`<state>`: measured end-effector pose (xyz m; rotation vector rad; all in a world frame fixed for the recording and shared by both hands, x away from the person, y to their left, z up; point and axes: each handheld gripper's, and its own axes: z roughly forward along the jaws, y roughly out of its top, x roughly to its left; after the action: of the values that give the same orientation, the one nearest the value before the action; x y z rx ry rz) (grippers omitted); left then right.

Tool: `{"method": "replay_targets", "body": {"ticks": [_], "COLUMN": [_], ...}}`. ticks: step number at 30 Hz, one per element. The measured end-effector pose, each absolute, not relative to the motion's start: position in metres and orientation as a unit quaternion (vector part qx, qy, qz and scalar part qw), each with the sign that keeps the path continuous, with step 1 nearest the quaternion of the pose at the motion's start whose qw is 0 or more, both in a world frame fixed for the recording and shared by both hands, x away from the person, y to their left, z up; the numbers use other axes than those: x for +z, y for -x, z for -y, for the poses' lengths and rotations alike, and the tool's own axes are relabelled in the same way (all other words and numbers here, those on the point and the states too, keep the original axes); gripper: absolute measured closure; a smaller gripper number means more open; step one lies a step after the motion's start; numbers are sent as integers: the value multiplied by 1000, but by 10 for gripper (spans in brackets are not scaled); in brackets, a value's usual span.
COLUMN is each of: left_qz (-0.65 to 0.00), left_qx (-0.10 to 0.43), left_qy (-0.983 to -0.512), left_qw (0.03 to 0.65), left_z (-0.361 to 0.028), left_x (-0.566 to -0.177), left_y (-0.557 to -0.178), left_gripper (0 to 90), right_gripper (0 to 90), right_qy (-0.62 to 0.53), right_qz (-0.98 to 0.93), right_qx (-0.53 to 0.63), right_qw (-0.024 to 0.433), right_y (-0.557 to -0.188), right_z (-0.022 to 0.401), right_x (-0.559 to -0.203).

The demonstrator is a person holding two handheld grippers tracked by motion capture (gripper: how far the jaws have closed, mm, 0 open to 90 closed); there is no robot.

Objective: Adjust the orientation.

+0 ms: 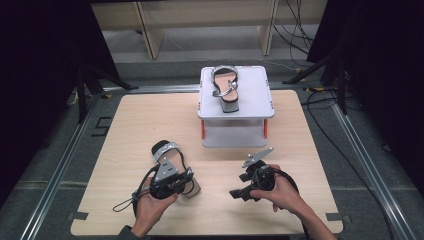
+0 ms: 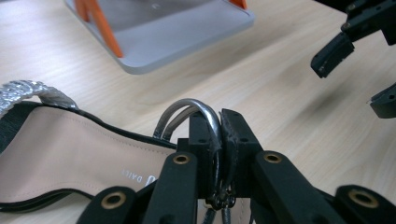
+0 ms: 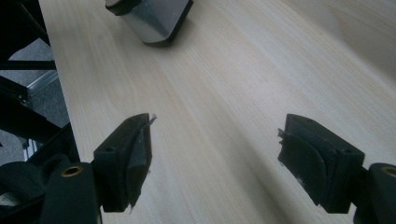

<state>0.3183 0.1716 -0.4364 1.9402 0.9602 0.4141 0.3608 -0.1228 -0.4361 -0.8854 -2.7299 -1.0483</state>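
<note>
Between the jaws of the left gripper [image 2: 219,135], clamped tight, sits the thin metallic ankle strap [image 2: 198,109] of a heeled sandal [image 1: 172,162], whose tan insole runs off to the gripper's left in the left gripper view and whose silver toe band [image 2: 32,91] lies beyond that. The step in hand looks like carrying this second sandal toward the white stand [image 1: 235,107] farther ahead on the table [image 1: 125,130], where its mate [image 1: 226,87] already rests on the top shelf. The next move, as I judge it, calls for a lift high enough to clear the shelf edge and a setting-down beside the mate, with care that the strap does not slip. The right gripper [image 1: 247,187], off to the other side, hangs with jaws apart and nothing between them. The held sandal's heel [image 3: 149,21] is cut off in the right gripper view, and the hand covers it from above.
</note>
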Motion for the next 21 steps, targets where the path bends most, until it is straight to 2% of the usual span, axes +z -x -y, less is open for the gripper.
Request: {"method": "replay_targets", "body": {"ticks": [2, 8, 11, 13, 14, 15, 16, 21], "left_qz": [-382, -371, -372, -370, -377, -384, -383, -378], "left_qx": [165, 152, 147, 140, 137, 136, 137, 156], "left_qy": [-796, -795, -797, -796, -793, -791, -789, -788], "left_qw": [440, 455, 453, 459, 458, 457, 460, 459], "left_z": [-162, -146, -143, -145, -146, -148, -150, -160], "left_x": [-436, -432, -434, -432, -429, -424, -421, -409], "left_y": [-318, -319, -320, -318, -316, -315, -313, -297], "left_gripper": [829, 824, 782, 730, 668, 539, 478, 318], "right_gripper": [246, 244, 244, 240, 238, 236, 233, 221], "right_qy": [287, 289, 296, 286, 287, 283, 282, 269], "right_qz": [894, 896, 894, 897, 897, 898, 899, 904], "right_qx": [-341, -335, -333, -334, -332, -332, -330, -329], "right_qw": [42, 47, 50, 50, 50, 52, 53, 51], "right_y": [-361, -360, -358, -359, -358, -357, -356, -353], "right_z": [122, 121, 120, 119, 118, 116, 114, 107], "right_x": [-438, -440, -440, -441, -442, -444, -445, -447]}}
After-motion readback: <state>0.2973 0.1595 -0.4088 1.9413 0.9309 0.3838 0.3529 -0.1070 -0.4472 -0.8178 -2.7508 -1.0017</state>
